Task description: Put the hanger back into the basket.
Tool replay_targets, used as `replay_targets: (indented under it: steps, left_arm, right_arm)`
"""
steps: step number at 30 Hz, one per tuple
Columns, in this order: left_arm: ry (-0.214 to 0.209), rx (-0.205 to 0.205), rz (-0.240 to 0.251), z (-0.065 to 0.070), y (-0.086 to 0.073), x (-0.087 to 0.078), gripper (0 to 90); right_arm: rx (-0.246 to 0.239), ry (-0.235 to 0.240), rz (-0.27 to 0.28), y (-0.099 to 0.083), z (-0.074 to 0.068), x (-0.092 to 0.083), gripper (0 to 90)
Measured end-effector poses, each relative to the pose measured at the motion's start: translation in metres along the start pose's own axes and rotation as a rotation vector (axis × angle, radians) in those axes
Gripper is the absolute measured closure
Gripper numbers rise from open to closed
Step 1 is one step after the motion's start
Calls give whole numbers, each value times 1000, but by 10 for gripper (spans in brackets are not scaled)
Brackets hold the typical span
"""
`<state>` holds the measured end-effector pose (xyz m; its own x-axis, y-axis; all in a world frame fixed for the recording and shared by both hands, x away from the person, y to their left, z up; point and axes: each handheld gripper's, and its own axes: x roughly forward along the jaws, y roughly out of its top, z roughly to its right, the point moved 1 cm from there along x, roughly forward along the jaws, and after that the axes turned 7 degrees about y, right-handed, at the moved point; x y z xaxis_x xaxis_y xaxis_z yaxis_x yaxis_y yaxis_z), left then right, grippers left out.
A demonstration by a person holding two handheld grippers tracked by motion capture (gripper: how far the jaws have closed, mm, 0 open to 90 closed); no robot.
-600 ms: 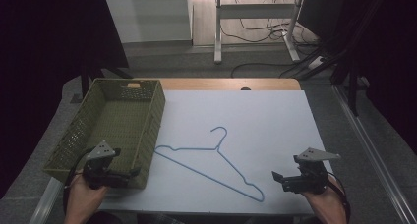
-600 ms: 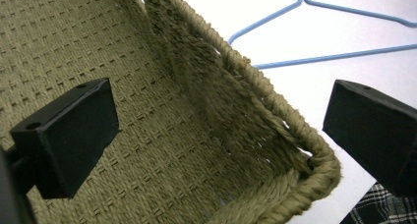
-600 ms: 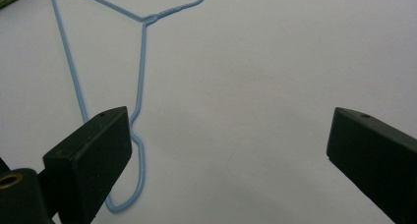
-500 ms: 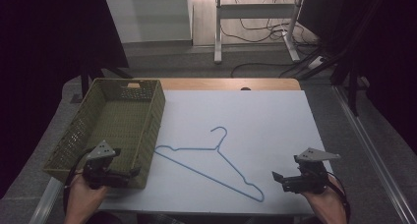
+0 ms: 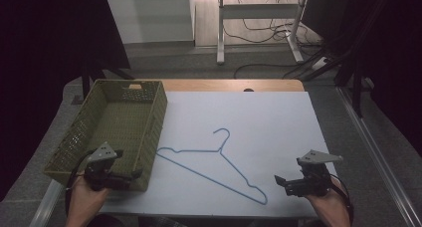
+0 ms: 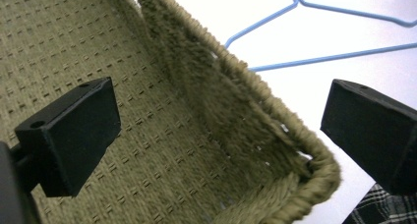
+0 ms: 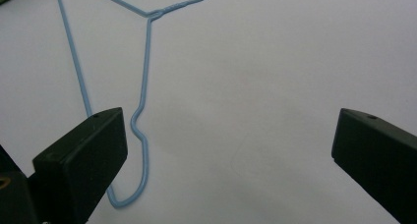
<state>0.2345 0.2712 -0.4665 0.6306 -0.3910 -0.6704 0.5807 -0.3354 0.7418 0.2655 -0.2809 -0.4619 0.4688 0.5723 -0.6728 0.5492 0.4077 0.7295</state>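
blue hanger (image 5: 214,165) lies flat on the desk (image 5: 278,132) beside the basket (image 5: 117,125), running diagonally; its near end sits just left of the right gripper (image 5: 288,183) (both grippers gaping, empty)

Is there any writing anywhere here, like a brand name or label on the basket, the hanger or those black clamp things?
None: no readable word, number or sign.
Green woven basket: plain weave, no tag or label.
Blue wire hanger: bare wire, no marking.
Left gripper and right gripper: plain black jaws and grey top plates, no lettering.
White table cover: blank.
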Motion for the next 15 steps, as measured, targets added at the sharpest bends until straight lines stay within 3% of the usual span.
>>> replay_targets:
  steps: [15]
  left_arm:
    - [-27,26,48,10,12,-2,16]
  right_arm:
    - [5,21,2,7,-2,1,0]
